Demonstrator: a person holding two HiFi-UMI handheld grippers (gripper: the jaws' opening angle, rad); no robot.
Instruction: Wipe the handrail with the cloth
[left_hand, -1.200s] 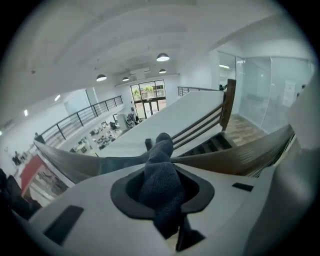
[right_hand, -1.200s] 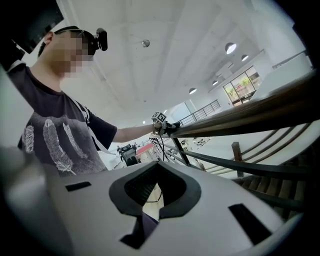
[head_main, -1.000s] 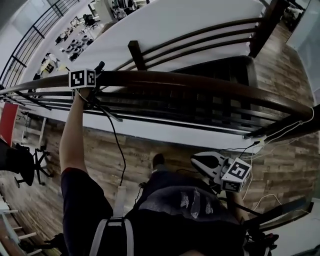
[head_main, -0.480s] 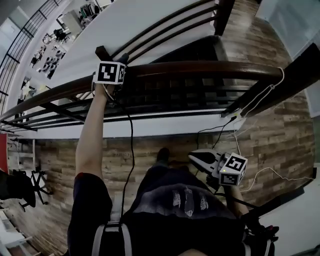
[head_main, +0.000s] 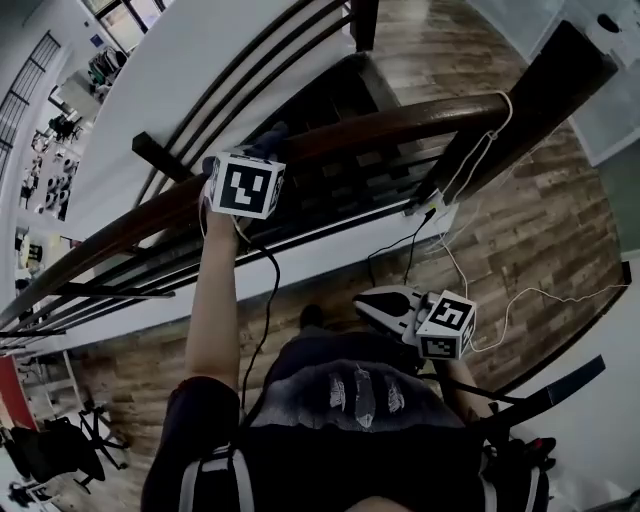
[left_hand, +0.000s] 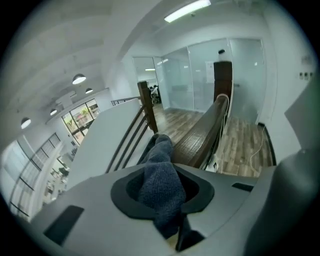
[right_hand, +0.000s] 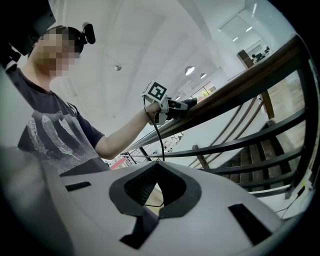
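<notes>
A dark brown wooden handrail (head_main: 390, 125) runs from lower left to upper right in the head view. My left gripper (head_main: 262, 150), under its marker cube, rests on top of the rail, shut on a dark blue-grey cloth (head_main: 272, 138). In the left gripper view the cloth (left_hand: 161, 182) fills the jaws' gap of the left gripper (left_hand: 162, 192) and lies along the handrail (left_hand: 202, 132) ahead. My right gripper (head_main: 372, 303) hangs low by the person's waist, shut and holding nothing. The right gripper view shows its jaws (right_hand: 150, 207) closed, with the left gripper (right_hand: 182, 104) on the handrail (right_hand: 245, 80) above.
Dark metal bars (head_main: 330, 205) run under the handrail, with a stairwell (head_main: 330, 105) beyond them. A thick dark post (head_main: 520, 100) stands at the rail's right end, and white cables (head_main: 470, 290) trail over the wood floor (head_main: 560, 230). Glass partitions (left_hand: 210, 65) close off the far end.
My left gripper has slid right along the handrail with the cloth, towards the dark post. The head view has swung with it. The right gripper has stayed by the waist.
</notes>
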